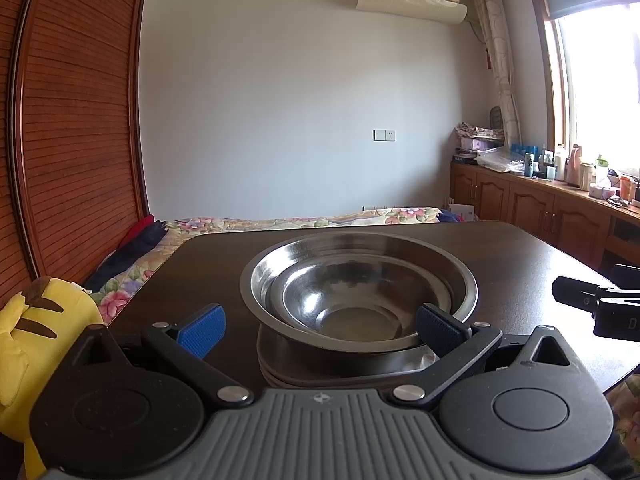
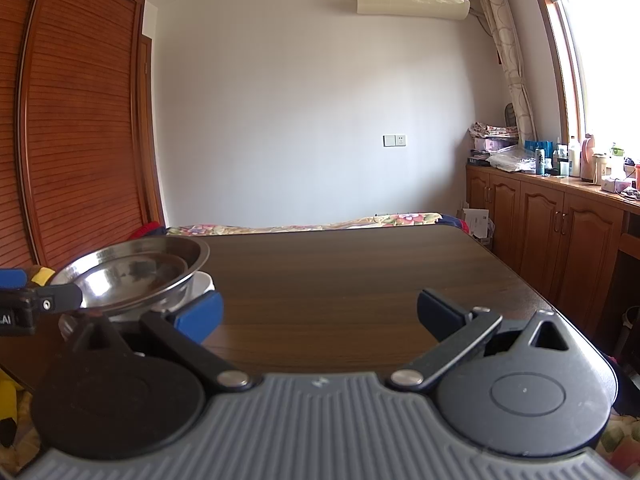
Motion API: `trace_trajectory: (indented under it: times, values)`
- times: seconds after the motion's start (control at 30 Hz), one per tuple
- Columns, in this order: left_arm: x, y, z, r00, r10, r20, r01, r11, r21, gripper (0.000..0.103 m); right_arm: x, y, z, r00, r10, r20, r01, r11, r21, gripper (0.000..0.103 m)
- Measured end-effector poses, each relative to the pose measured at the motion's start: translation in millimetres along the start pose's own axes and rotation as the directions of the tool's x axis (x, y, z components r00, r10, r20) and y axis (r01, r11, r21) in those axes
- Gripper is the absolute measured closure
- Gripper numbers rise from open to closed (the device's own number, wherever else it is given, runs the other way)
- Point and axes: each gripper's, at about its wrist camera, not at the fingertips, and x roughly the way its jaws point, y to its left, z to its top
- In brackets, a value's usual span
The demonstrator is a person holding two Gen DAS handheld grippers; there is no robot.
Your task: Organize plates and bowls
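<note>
Bowls (image 1: 358,296) of shiny metal sit nested, a smaller one inside a larger one, on top of a low stack of plates (image 1: 344,374) near the counter's (image 1: 520,256) front edge, toward its left side. Your left tool (image 1: 322,326) is spread wide around that stack: its left blue pad (image 1: 202,330) stands apart from the bowls on the left, while its right pad (image 1: 438,328) reaches over the near right rim of the bowls, and you cannot tell from this view whether it touches the metal. Nothing is gripped between the pads. Your right tool (image 2: 320,316) is also spread wide and holds nothing; it hangs over the bare dark wood at the counter's front, to the right of the stack, with its left pad (image 2: 200,316) just beside the bowls. In the right wrist view the bowls (image 2: 132,274) show at the left, with a white plate edge (image 2: 202,284) under them. A yellow plush toy (image 1: 38,332) lies off the counter's left front corner, and a flowered bed (image 1: 280,222) runs behind the far edge.
</note>
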Motion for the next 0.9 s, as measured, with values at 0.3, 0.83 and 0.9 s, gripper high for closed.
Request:
trace_trajectory:
  times: [0.3,0.83,0.9]
  values:
    - [-0.1,-0.1,0.0,1.000,0.000,0.000,0.000,1.000,0.001,0.000,0.9,-0.6,0.3,1.000,0.001,-0.003,-0.001,1.000,-0.005,0.000]
    - [-0.2,-0.2,0.3,1.000,0.000,-0.001,0.000,1.000,0.000,0.000,1.1,0.7,0.0,1.000,0.002,-0.003,-0.002,1.000,-0.006,0.000]
    - [-0.2,-0.3,0.2,1.000,0.000,-0.001,0.000,1.000,0.000,0.000,1.0,0.8,0.1,1.000,0.002,-0.003,-0.002,1.000,-0.006,0.000]
